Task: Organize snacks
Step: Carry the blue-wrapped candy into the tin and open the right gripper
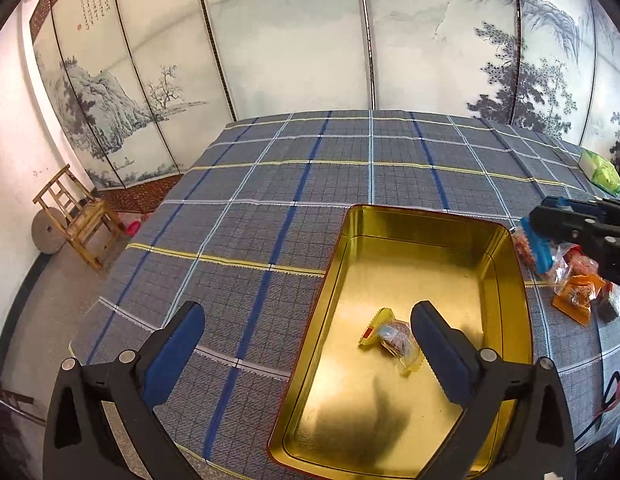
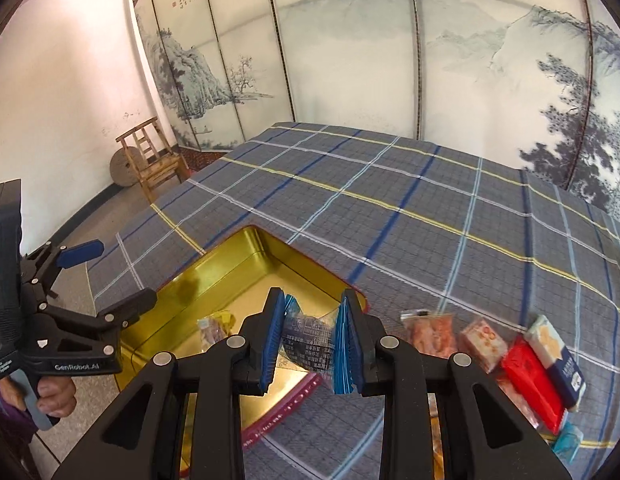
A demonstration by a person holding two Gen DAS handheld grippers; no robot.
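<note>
A bench (image 1: 270, 184) draped in a grey-blue plaid cloth with blue, white and yellow lines fills the foreground, backed by a folding screen (image 1: 294, 40) painted with ink landscapes. Nearest us in the left wrist view, the left tongs (image 1: 306, 324) stand spread as wide as they go, with nothing between the pads; they straddle the left wall of the open rectangular gold metal tin (image 1: 425, 240). On the tin's floor, just beside the right-hand pad, lies one clear-and-yellow wrapped snack (image 1: 393, 338).

In the right wrist view, the right tongs (image 2: 311, 336) are clamped on a crinkled clear snack packet printed with dark text (image 2: 310, 342), carried above the near right corner of the tin. Just beyond, on the cloth to the tin's right, we see the remaining heap of small wrapped snacks, orange, red, white and navy (image 2: 521, 356). Farther off, a green-and-white bag (image 1: 599, 170) rests near the bench's right edge, and a bamboo chair (image 1: 80, 216) stands on the floor by the screen.

We judge the main hazards as follows: the packet is pinched only by its slippery film, so it may slide out before clearing the rim; released too soon, it would land on the cloth; and both tongs converge on the tin, so they might collide.
</note>
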